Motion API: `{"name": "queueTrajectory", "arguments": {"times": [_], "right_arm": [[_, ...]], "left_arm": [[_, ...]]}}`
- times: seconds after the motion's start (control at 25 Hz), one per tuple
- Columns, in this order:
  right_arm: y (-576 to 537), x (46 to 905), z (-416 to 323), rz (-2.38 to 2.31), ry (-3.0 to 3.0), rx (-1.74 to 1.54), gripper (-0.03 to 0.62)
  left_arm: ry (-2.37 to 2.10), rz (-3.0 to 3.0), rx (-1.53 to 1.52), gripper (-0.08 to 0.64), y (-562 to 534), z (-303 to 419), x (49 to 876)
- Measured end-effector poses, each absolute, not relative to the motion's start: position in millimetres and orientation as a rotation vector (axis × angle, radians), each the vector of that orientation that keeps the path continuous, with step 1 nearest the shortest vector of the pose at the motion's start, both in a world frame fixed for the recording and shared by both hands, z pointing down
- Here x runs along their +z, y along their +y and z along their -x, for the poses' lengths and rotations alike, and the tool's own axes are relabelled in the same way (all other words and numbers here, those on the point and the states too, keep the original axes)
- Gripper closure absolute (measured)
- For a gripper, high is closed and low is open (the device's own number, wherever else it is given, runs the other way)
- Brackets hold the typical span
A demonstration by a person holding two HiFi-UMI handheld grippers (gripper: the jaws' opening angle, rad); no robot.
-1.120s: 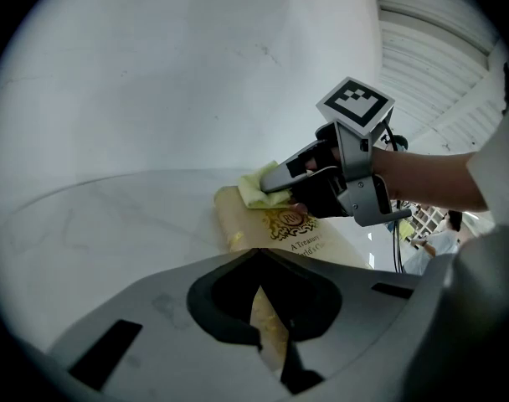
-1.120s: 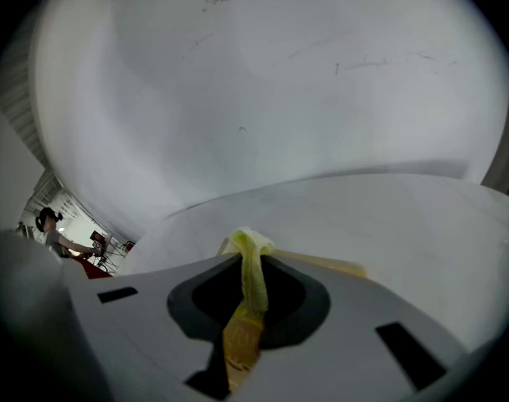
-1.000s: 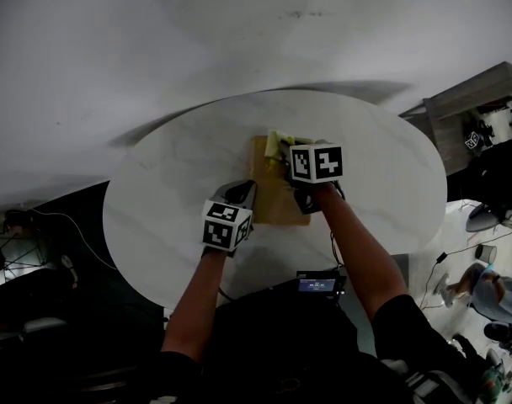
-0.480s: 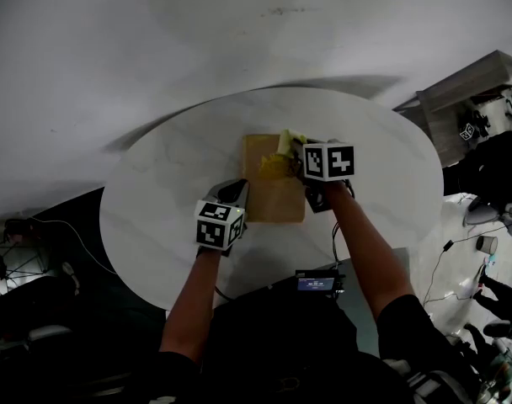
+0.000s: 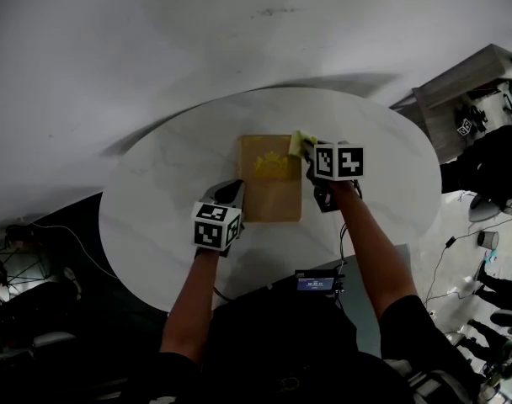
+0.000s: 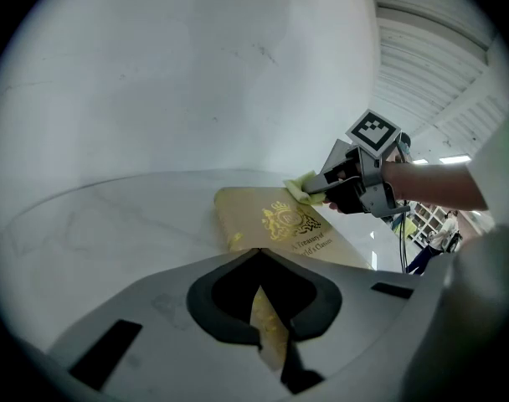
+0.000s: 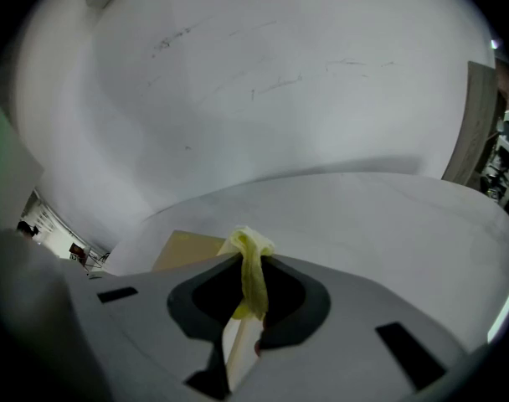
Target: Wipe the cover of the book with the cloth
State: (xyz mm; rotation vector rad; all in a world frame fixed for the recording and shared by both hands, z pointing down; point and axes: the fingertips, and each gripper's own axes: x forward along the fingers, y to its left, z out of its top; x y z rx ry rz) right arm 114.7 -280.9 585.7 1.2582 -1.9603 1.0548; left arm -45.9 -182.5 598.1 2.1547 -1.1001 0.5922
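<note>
Cloth (image 5: 300, 144) slid right across book (image 5: 273, 196), pinched in right hand-held gripper (image 5: 310, 152); left hand-held gripper (image 5: 237, 191) clamps book (own view only).

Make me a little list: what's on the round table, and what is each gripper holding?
table: round, white
book: tan cover with a gold crest, lying flat on the table
cloth: yellow, bunched up, at the book's far right corner
left gripper: shut on the book's near left edge
right gripper: shut on the cloth
</note>
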Motion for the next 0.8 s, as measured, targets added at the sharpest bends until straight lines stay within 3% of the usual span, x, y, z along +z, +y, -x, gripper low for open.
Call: {"name": "queueTrajectory", "arguments": {"times": [0.44, 0.8], "right_arm": [[-281, 571, -112, -1.281, -1.985, 1.038, 0.505], [-274, 543, -49, -1.164, -2.136, 1.124, 0.505]], "left_arm": [[-1.104, -2.155, 0.593, 0.558, -182, 46, 599], [-1.111, -2.145, 0.582, 0.558, -183, 46, 598]]}}
